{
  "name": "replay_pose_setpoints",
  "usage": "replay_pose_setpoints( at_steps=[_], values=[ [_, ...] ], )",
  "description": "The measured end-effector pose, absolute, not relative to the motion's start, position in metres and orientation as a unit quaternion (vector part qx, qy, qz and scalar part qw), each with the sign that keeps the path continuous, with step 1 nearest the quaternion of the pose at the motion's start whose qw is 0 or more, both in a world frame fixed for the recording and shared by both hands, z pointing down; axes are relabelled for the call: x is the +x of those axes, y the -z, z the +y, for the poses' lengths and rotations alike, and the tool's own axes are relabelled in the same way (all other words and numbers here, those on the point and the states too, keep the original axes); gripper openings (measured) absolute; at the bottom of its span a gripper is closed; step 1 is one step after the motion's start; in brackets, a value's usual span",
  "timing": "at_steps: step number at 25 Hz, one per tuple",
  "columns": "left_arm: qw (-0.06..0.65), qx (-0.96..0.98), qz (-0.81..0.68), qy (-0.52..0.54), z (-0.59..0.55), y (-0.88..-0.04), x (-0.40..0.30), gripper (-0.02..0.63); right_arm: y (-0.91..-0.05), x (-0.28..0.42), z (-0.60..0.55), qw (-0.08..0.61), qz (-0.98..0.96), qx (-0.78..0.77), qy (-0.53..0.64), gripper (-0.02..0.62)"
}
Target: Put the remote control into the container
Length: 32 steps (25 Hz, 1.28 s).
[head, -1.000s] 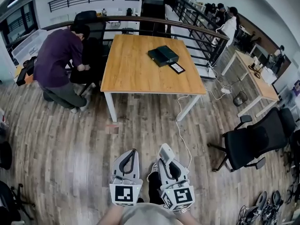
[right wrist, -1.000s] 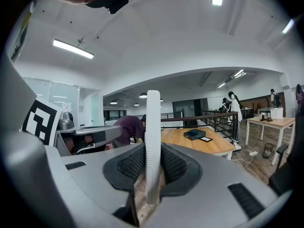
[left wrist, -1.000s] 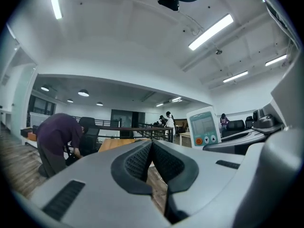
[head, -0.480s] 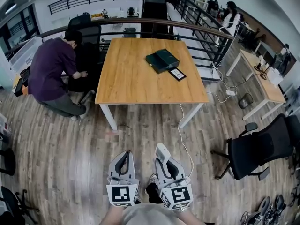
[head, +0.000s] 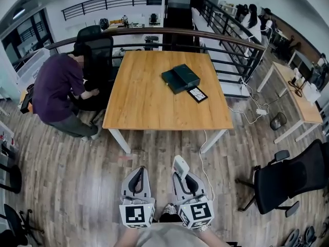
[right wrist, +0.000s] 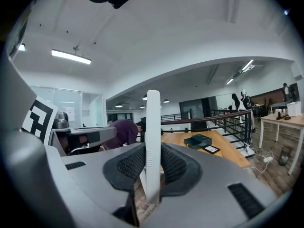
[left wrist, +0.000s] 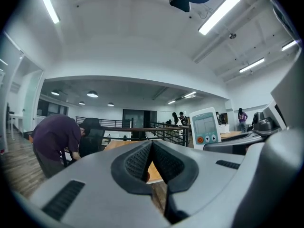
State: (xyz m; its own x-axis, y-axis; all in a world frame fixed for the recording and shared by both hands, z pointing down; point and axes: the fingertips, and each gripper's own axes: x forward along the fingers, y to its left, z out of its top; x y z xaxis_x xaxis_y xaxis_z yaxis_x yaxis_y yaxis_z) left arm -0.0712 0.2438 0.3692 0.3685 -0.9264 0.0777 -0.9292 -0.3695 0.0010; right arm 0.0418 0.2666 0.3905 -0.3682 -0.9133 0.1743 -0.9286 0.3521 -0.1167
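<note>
Right gripper (head: 185, 178): clamped on the remote (right wrist: 153, 137), its length upright | left gripper (head: 138, 176): jaws pressed together, empty | container (head: 180, 78): on the table (head: 139, 107), well ahead, nearer my right side.

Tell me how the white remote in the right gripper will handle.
The remote looks like a stiff, thin plastic slab, so it probably won't bend. The right gripper pinches only its lower part, so it may pivot if bumped. Its smooth shell could slip.
</note>
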Motion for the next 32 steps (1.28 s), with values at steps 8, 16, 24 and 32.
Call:
replay_pose_setpoints(
  at_steps=[8,16,24,32],
  values=[
    [0.009,0.833,-0.552,-0.045,0.206,-0.372,-0.025,0.012,-0.397,0.089,0.229,0.028,-0.815,0.569,-0.106,0.101],
    [0.019,0.845,-0.534,-0.033,0.149,-0.385,0.008,0.012,-0.414,0.118,0.183,0.036,-0.798,0.591,-0.114,0.101],
    [0.026,0.858,-0.513,-0.033,0.033,-0.391,0.013,0.012,-0.413,0.126,0.081,0.051,-0.778,0.618,-0.105,0.101],
    [0.046,0.876,-0.480,-0.021,-0.088,-0.380,0.003,0.012,-0.406,0.099,-0.034,0.071,-0.768,0.628,-0.104,0.101]
  ],
)
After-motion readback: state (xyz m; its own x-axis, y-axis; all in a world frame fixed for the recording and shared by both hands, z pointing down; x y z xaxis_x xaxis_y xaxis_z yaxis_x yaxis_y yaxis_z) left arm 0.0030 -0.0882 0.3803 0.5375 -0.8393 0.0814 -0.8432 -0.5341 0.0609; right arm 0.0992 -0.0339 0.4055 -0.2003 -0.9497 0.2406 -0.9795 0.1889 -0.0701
